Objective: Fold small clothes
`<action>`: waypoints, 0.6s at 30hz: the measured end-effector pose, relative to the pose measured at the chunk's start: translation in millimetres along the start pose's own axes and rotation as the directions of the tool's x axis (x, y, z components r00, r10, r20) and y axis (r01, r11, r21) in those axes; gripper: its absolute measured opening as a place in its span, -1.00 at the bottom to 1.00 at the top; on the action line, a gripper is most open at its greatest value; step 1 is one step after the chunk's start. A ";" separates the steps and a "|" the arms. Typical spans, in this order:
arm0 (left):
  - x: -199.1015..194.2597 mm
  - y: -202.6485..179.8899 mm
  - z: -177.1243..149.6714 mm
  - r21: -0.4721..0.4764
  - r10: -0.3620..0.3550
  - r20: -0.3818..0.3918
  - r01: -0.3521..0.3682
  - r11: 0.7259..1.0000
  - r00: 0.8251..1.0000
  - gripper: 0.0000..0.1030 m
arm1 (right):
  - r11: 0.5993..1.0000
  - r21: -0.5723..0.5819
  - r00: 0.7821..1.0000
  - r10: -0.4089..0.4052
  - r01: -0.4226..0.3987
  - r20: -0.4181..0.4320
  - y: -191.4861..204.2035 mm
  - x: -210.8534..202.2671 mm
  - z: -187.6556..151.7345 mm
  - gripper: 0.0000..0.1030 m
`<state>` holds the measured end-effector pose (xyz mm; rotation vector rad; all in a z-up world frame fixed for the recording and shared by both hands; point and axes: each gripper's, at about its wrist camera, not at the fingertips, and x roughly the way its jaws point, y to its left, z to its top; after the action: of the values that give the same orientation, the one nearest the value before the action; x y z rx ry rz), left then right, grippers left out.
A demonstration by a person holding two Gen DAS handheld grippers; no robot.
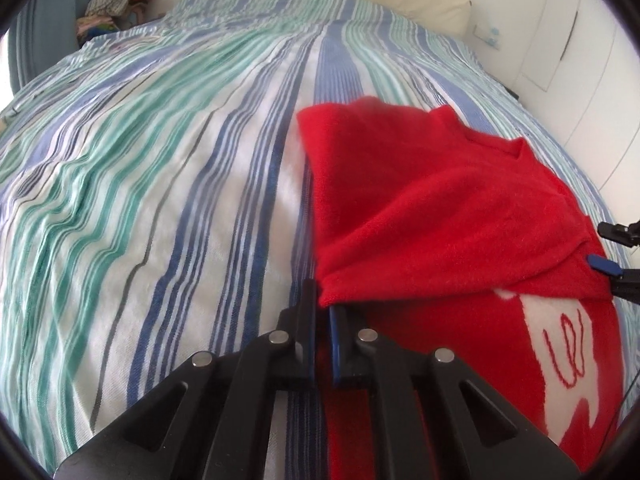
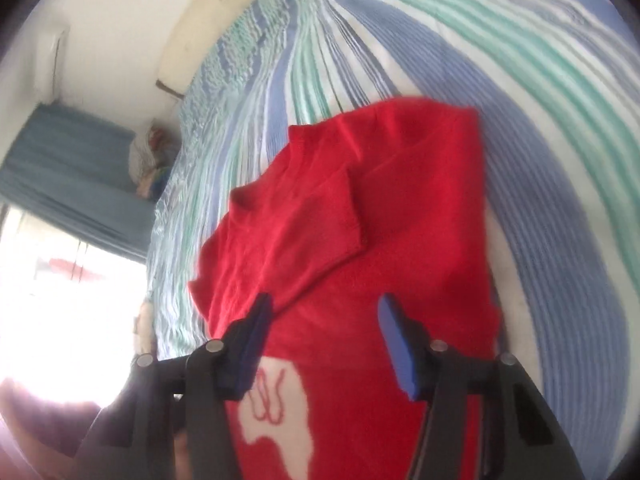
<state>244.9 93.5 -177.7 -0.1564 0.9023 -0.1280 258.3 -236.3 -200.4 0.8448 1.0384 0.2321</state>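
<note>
The left claw pinched the red sweater's folded corner on the striped bed; the right claw hung wide above it.

no legible text; the red sweater bears only red squiggles on its white patch.

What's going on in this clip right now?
A person with two handheld grippers is folding a red sweater on a striped bedspread. The left gripper is shut on a corner of the sweater, with part of it laid over the body. The right gripper hangs open above the garment, near its white pattern, gripping nothing.
</note>
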 end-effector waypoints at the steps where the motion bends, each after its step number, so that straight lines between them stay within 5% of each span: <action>1: 0.1 0.9 -0.4 -0.005 -0.005 0.001 0.005 1.000 1.000 -0.88 | 0.999 0.033 1.000 -0.001 0.001 0.002 -2.3 11.7 3.6 -0.05; 3: 0.2 4.7 -1.2 -0.016 -0.017 0.000 0.017 1.000 1.000 -0.87 | 0.999 0.043 0.999 -0.005 0.003 0.035 0.6 28.3 10.6 -0.19; 6: 0.4 7.6 -0.3 -0.031 -0.034 0.000 0.034 0.999 0.999 -0.87 | 0.996 0.018 0.990 -0.084 0.083 0.116 6.0 33.9 15.4 -0.92; 10: 2.3 7.1 -1.7 -0.028 -0.030 0.007 0.030 0.999 1.000 -0.86 | 0.996 0.005 0.982 -0.093 0.093 0.167 22.0 -4.3 -11.5 -0.92; 14: 0.0 3.1 -0.4 -0.009 -0.003 -0.001 0.003 1.000 1.000 -0.84 | 0.952 -0.082 0.950 -0.285 0.296 0.124 22.6 4.1 -29.8 -0.89; 18: -12.9 3.1 0.3 0.019 0.016 -0.032 -0.016 1.000 0.999 -0.58 | 0.924 -0.145 0.931 -0.334 0.355 0.148 23.5 9.6 -30.8 -0.47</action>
<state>237.4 98.8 -168.2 -0.1302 0.9337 -0.1241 242.6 -199.7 -197.2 0.5031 1.0195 -0.0305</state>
